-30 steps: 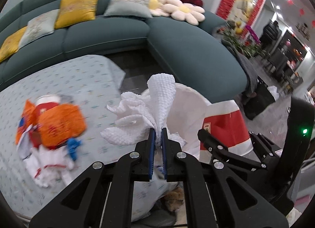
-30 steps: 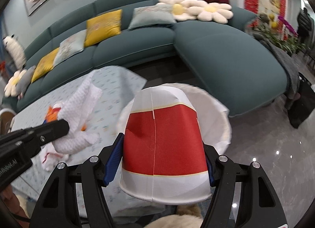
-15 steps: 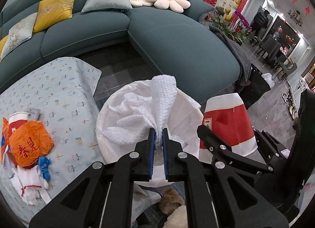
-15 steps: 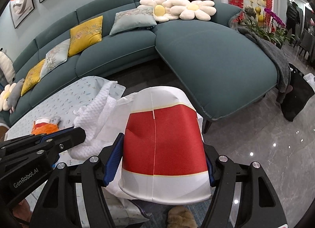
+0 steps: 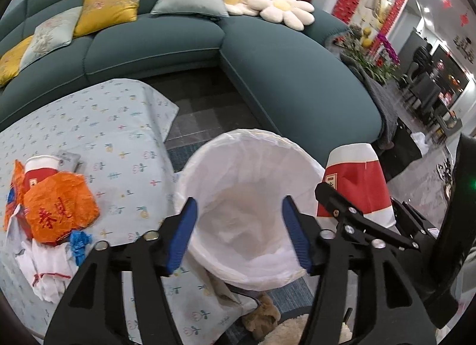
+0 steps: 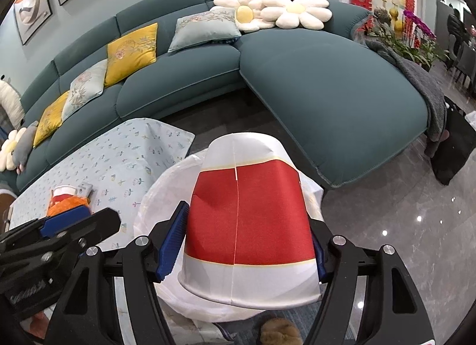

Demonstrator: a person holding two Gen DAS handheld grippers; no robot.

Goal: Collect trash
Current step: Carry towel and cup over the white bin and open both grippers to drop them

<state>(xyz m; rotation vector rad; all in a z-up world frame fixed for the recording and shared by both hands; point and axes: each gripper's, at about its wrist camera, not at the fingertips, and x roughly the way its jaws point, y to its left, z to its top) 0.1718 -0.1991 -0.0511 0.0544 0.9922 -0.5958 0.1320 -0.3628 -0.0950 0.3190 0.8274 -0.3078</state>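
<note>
Bin (image 5: 208,166) mouth open below left gripper (image 5: 239,233); cup (image 6: 247,220) in right gripper (image 6: 248,251) crowds its right rim; trash pile (image 5: 50,211) blocks table (image 5: 119,136) left.

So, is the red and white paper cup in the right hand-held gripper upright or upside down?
Upside down. The red and white paper cup has its narrow base pointing away and its wide rim nearest the camera, clamped in the right hand-held gripper over the white bin liner.

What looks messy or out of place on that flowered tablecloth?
A pile of litter sits near the tablecloth's left edge: crumpled orange wrapper, a red-and-white cup behind it, white scraps and something blue in front.
</note>
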